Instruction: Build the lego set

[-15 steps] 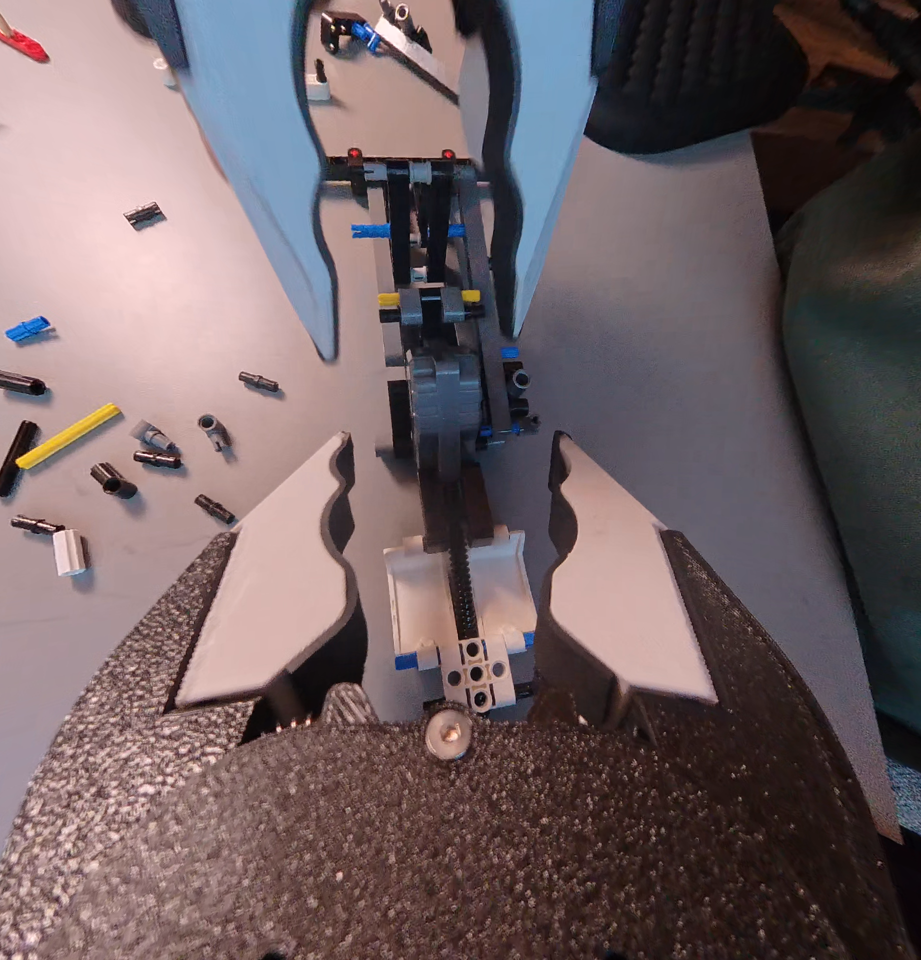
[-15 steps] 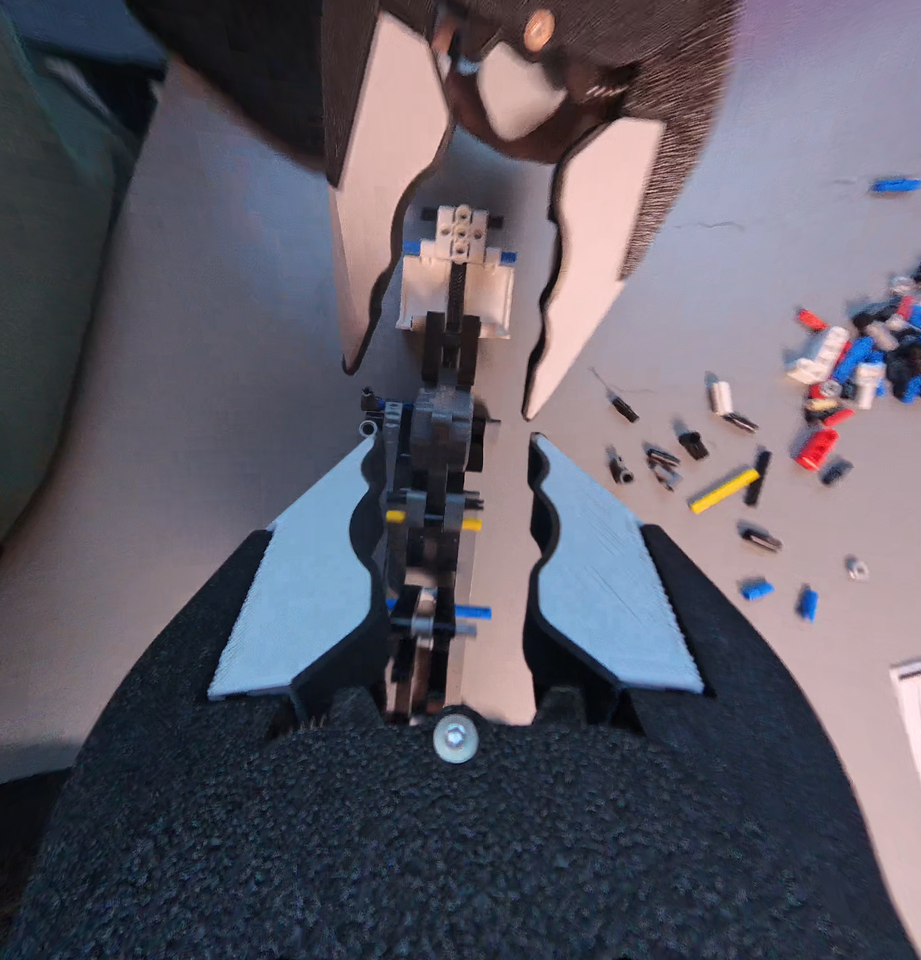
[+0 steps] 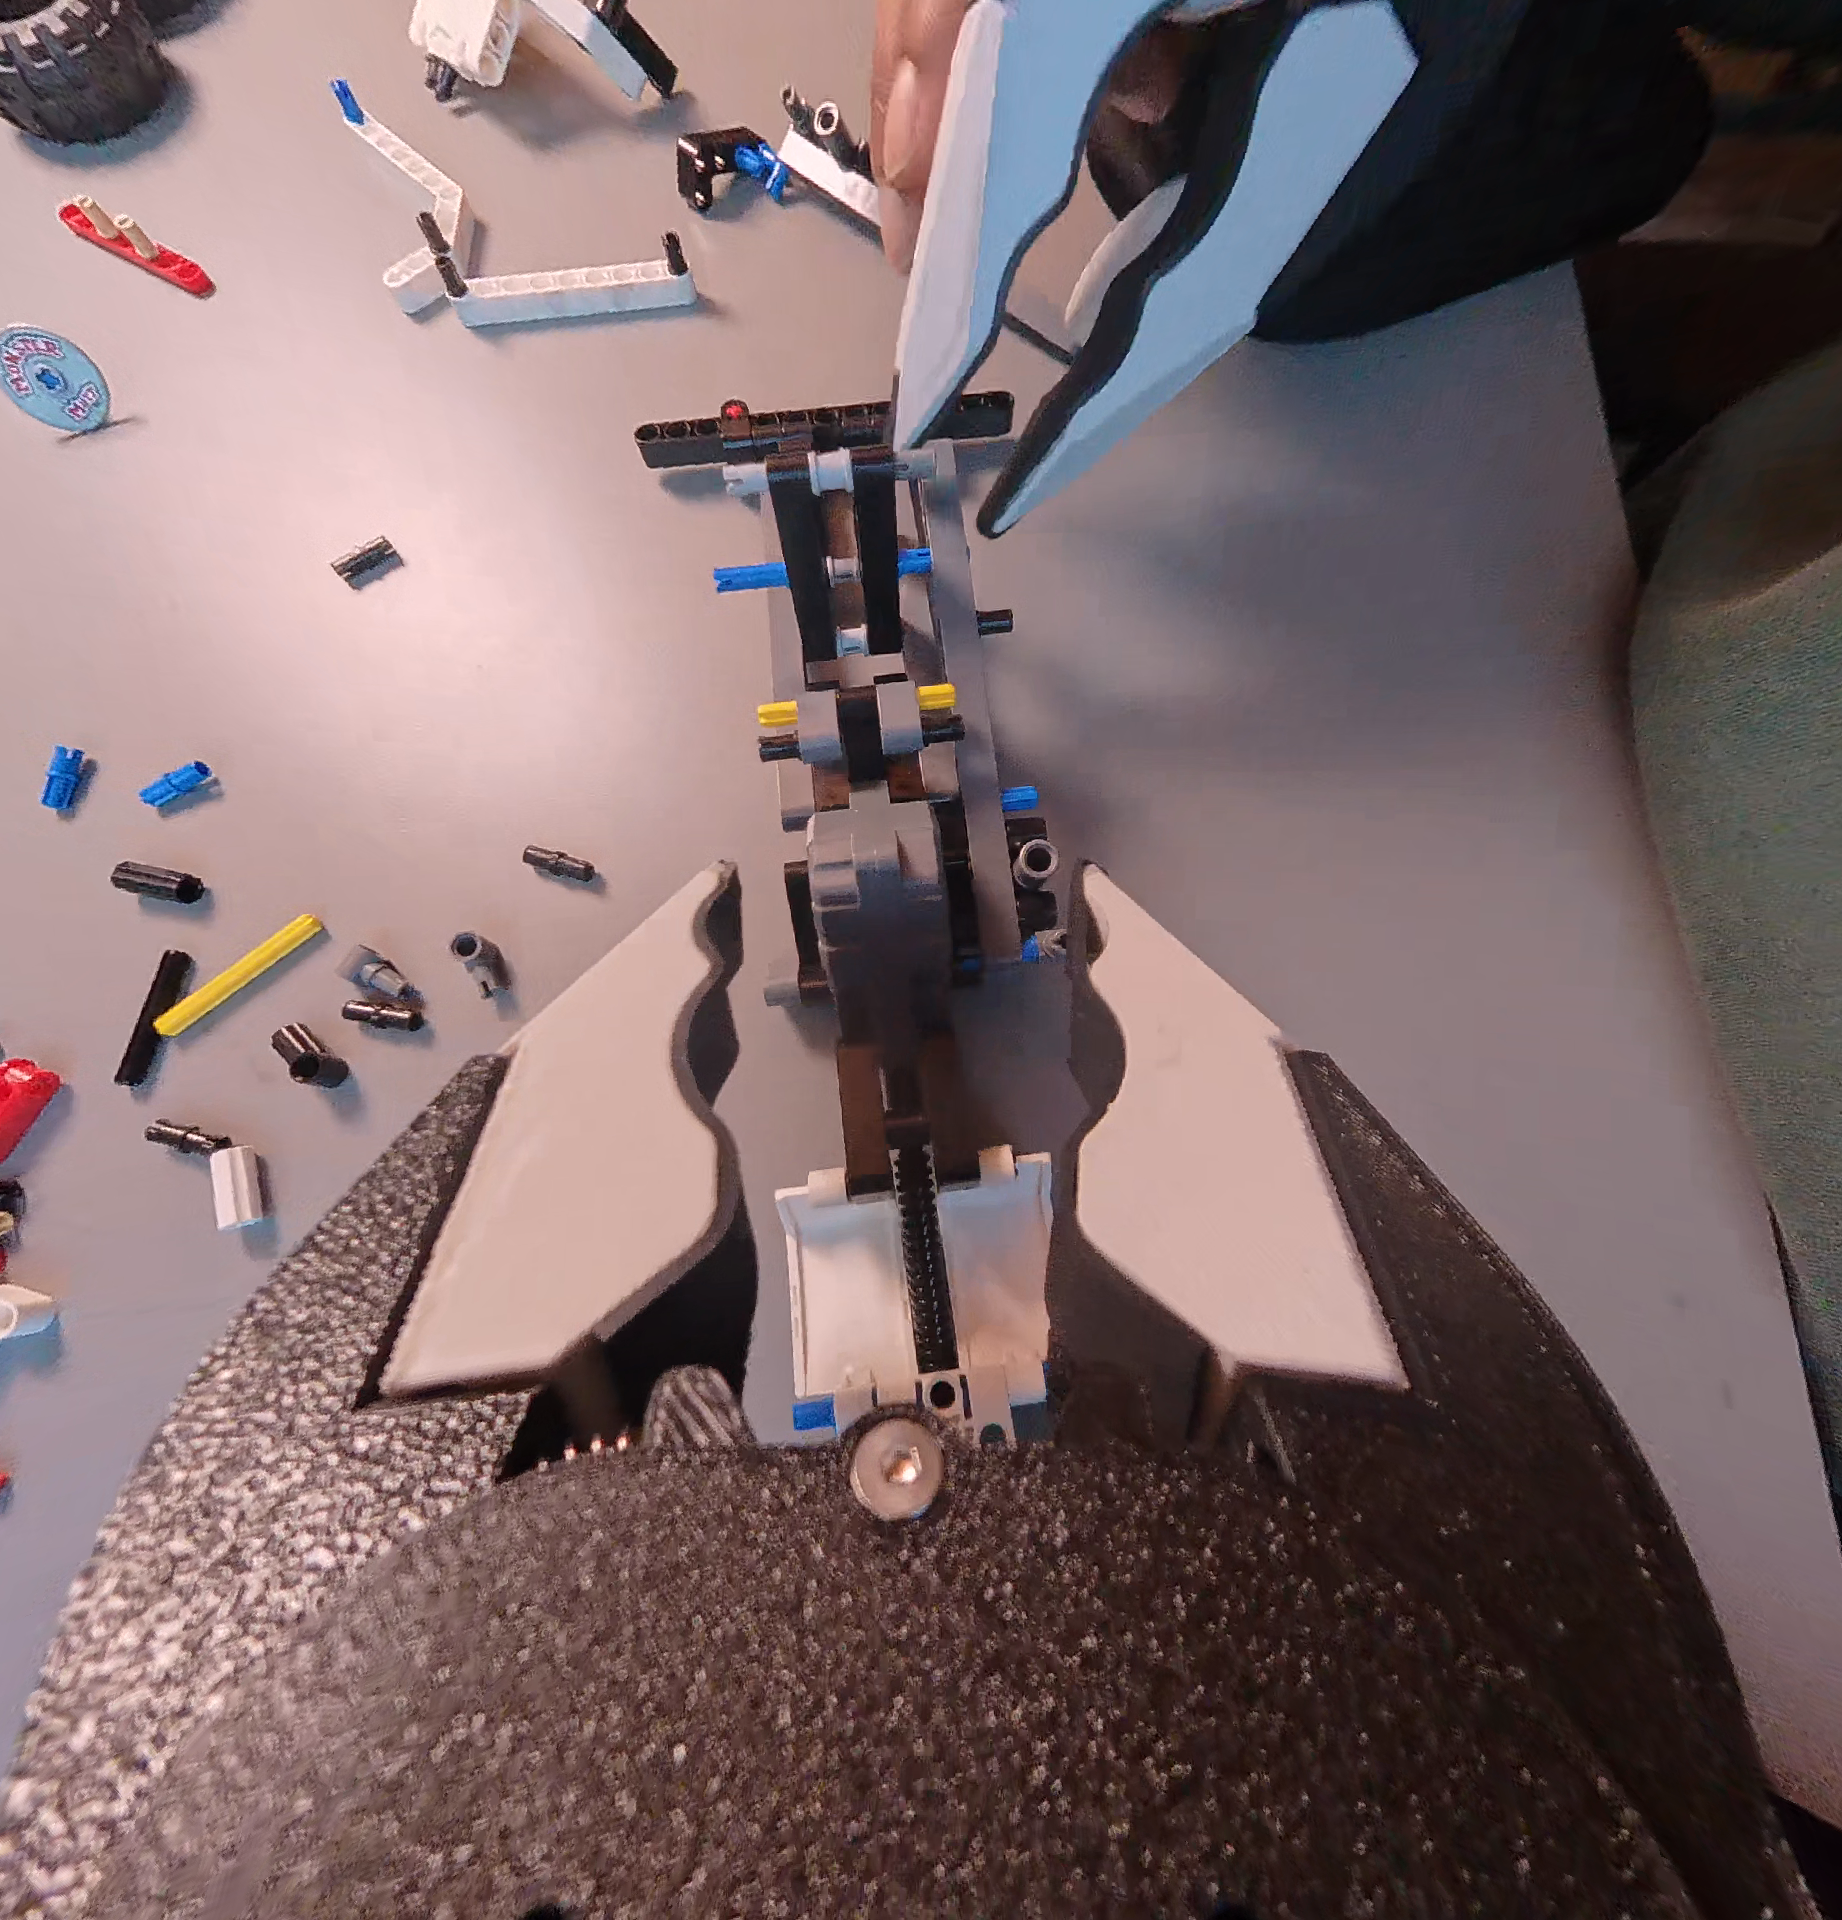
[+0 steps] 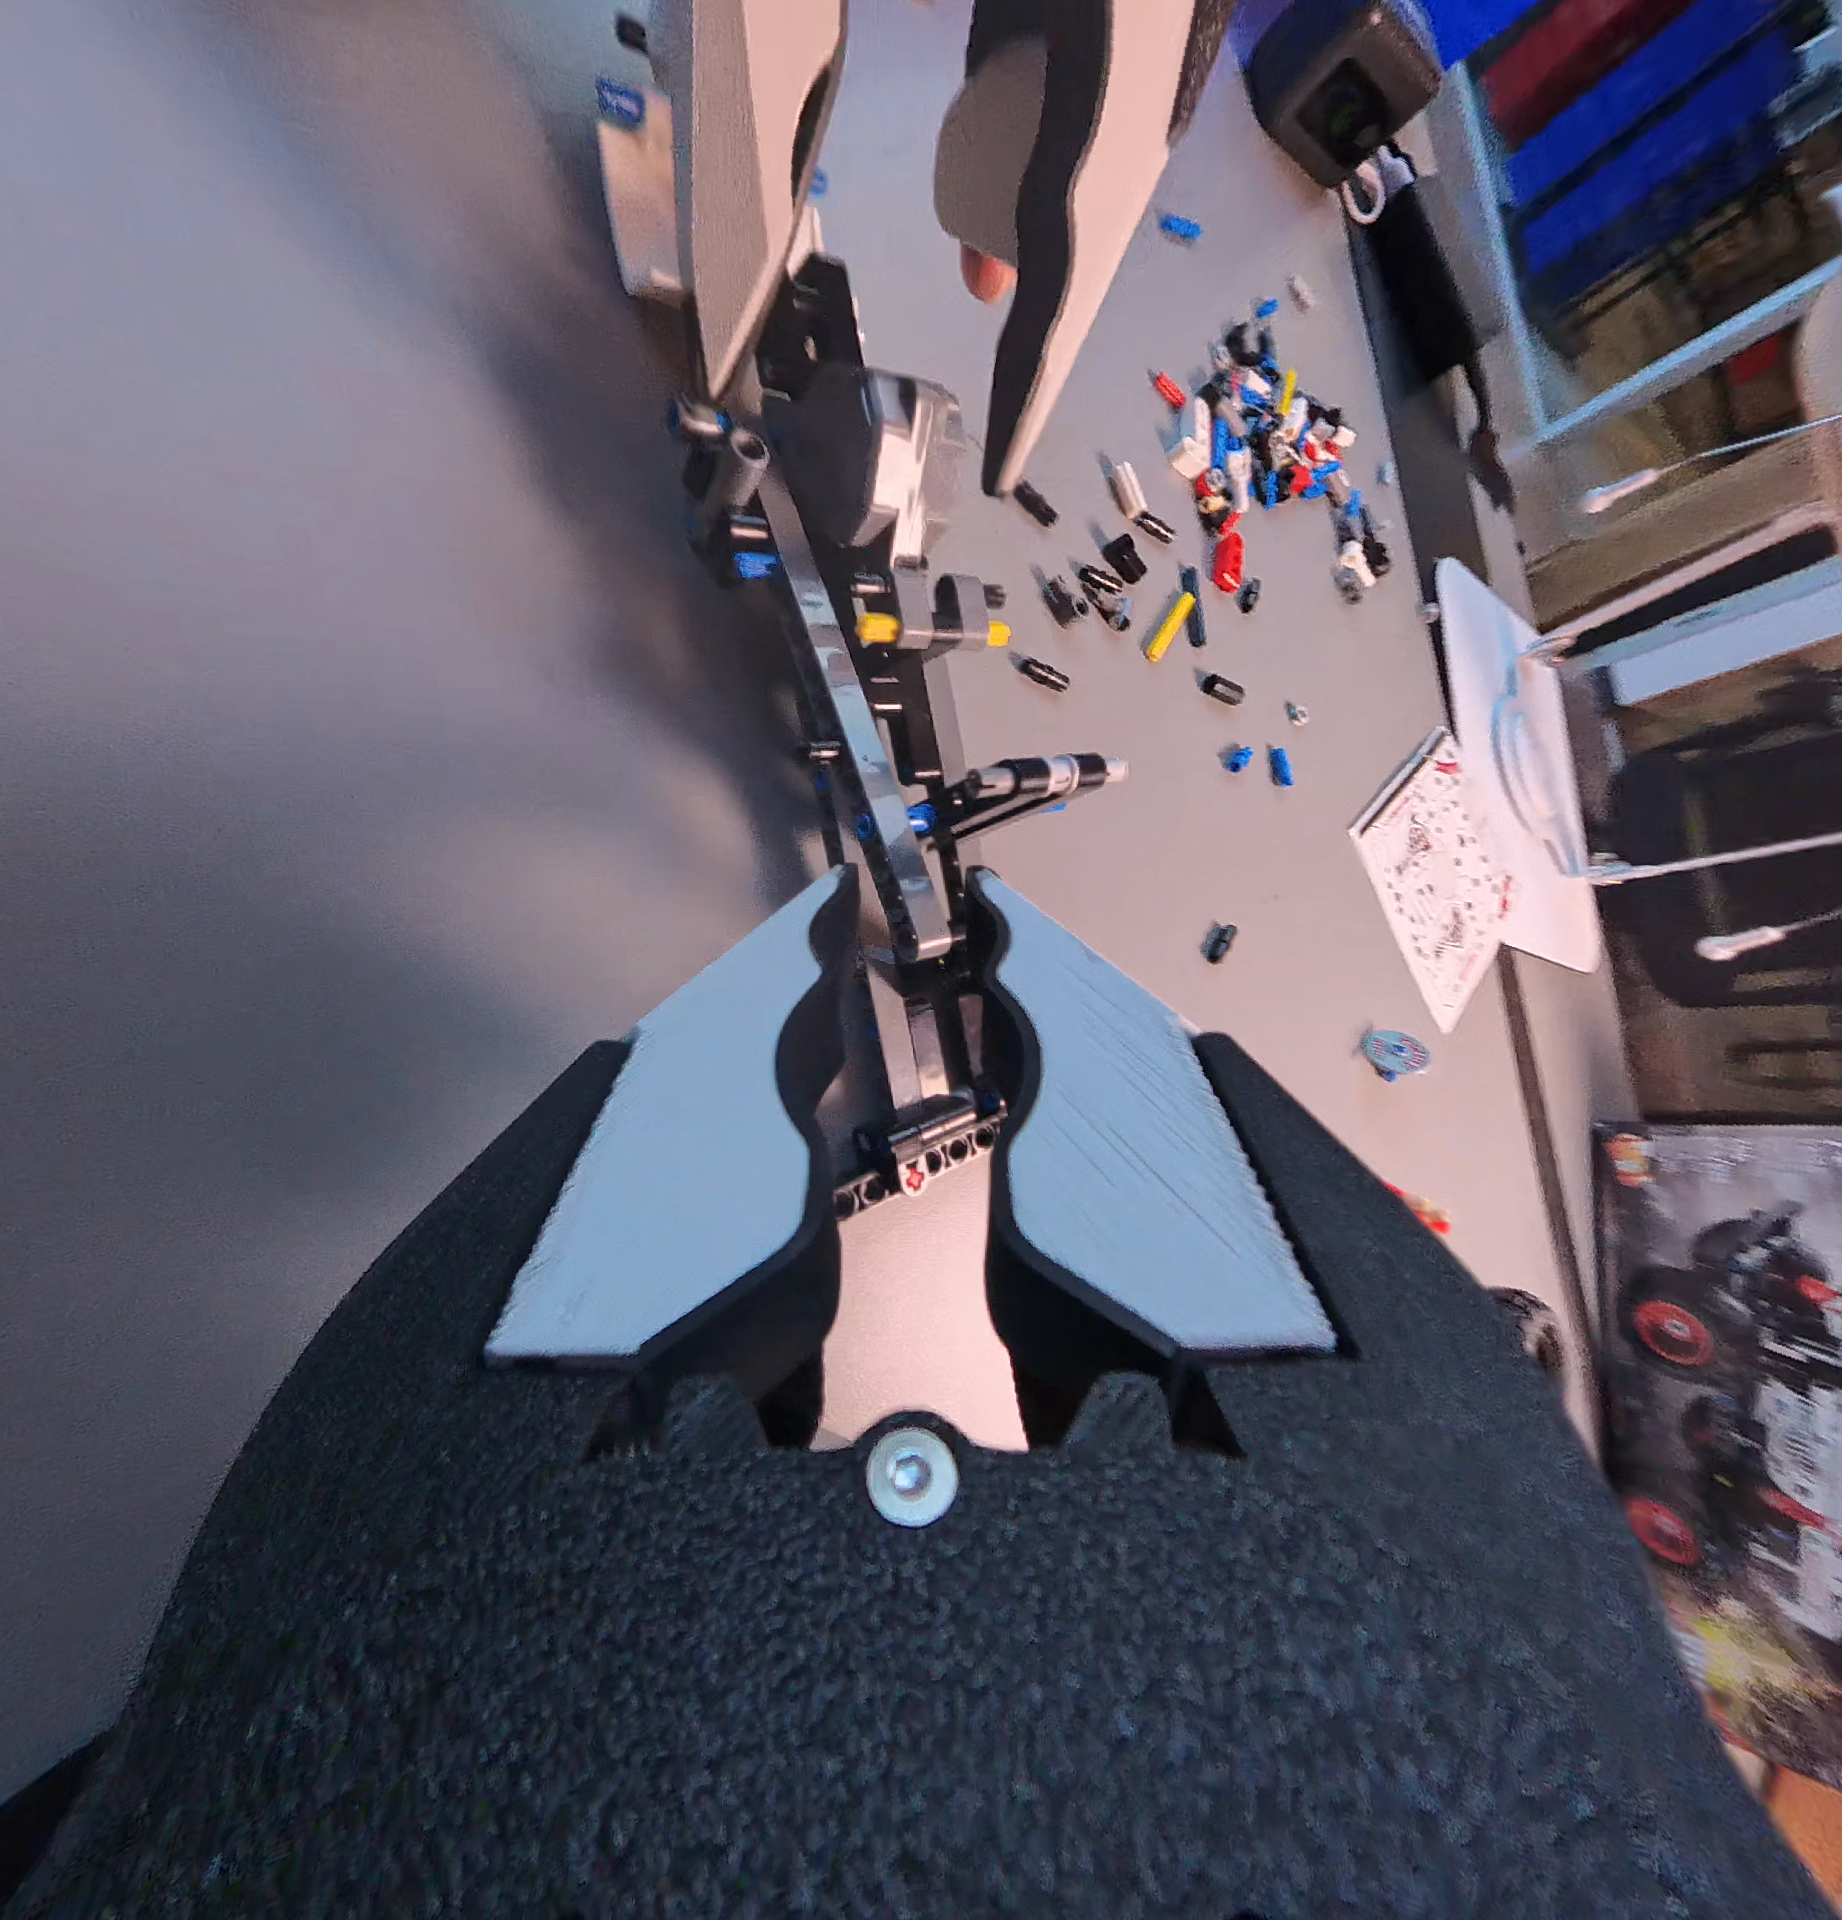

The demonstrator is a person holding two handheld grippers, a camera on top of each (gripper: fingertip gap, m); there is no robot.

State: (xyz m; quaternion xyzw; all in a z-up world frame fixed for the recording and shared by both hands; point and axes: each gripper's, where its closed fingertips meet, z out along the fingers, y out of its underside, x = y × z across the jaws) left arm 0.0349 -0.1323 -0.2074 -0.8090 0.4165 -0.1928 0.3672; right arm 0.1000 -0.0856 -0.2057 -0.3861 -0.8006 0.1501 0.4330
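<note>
1. Chassis assembly (image 3: 875,790) lies lengthwise on the desk (image 3: 1312,727); right tool (image 4: 912,894) clenched on its far black-beam end.
2. Left tool (image 3: 901,883) released, straddling the motor end (no contact visible).
3. Risk: lifting by one end; the long frame may flex and pins pop.

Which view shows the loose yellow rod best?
The left wrist view: the yellow rod lies sharp and whole beside a black rod. The right wrist view shows it small, far off and blurred.
</note>
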